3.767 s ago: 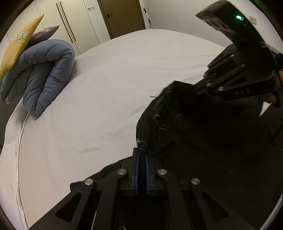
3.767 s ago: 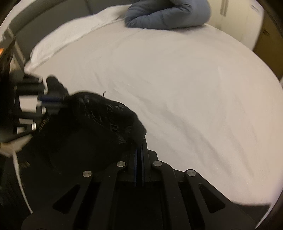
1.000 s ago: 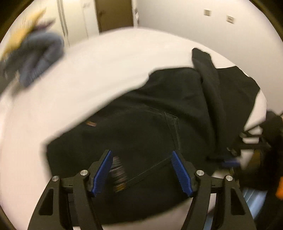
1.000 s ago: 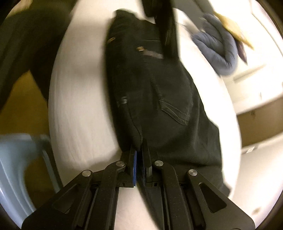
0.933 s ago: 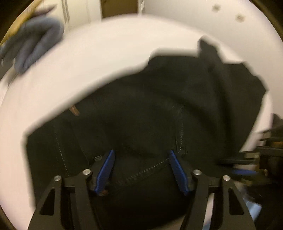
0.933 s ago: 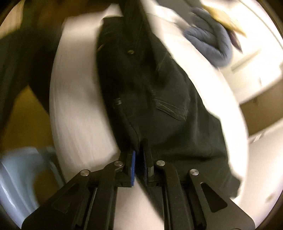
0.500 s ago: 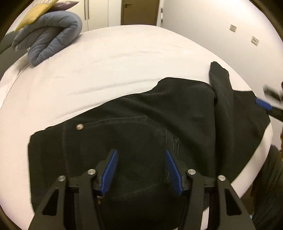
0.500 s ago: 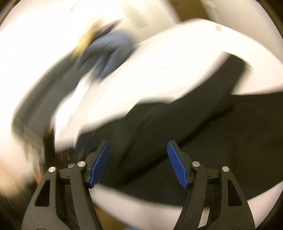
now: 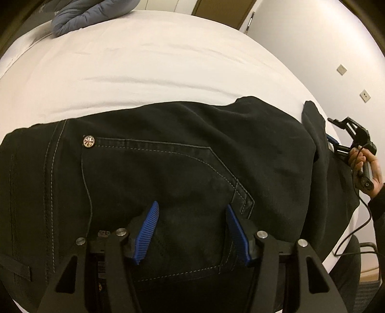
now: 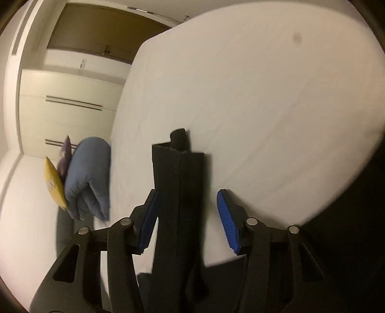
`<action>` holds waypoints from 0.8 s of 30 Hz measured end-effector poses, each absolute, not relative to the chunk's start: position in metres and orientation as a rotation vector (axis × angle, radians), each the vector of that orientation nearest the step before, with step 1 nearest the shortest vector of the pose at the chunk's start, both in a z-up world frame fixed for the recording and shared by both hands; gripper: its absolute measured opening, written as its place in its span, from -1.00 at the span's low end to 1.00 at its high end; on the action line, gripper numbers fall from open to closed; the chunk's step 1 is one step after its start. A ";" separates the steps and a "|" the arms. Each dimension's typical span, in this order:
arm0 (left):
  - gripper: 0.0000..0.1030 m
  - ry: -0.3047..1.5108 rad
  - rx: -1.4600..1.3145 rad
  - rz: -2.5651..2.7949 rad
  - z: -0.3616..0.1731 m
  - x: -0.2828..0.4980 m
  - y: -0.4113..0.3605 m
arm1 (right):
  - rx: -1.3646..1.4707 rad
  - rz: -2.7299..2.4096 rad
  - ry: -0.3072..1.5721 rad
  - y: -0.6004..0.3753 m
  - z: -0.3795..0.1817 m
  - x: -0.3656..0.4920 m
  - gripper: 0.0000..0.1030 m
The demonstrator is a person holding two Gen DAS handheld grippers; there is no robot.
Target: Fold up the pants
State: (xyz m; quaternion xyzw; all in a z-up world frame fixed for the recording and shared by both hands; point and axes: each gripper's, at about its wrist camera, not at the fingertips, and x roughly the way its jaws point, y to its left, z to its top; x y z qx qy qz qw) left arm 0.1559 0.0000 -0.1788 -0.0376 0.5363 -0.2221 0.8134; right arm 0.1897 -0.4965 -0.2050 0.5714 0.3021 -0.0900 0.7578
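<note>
the pants (image 9: 182, 168) lie flat across the bed (image 9: 149, 60), seat end under the left gripper (image 9: 192, 231), whose jaws stand wide and grip nothing. the right gripper (image 10: 186, 216) straddles a leg (image 10: 179, 183), jaws just narrowing, not yet pinching. centre both pads on the hem, then close fully before lifting.

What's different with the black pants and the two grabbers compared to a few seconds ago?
Both grabbers were pinching the bunched pants above the bed; now the pants lie spread out. The left gripper stands open over the back pocket. The right gripper let go and swung to the leg end; its jaws, just closing, straddle it without pinching. The blue duvet stayed put.
</note>
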 end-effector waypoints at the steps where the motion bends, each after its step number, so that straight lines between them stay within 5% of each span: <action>1: 0.15 1.143 -0.078 -0.474 -0.178 0.157 0.002 | 1.249 -0.194 0.655 -0.500 -0.207 0.197 -0.25; 8: 0.15 1.135 -0.070 -0.472 -0.179 0.152 0.002 | 1.165 -0.194 0.682 -0.493 -0.213 0.218 -0.89; 16: 0.15 1.145 -0.074 -0.475 -0.179 0.154 0.000 | 1.028 -0.271 0.608 -0.484 -0.147 0.183 -0.96; 24: 0.15 1.164 -0.112 -0.489 -0.179 0.161 0.008 | 1.067 -0.428 0.427 -0.476 -0.111 0.016 -0.96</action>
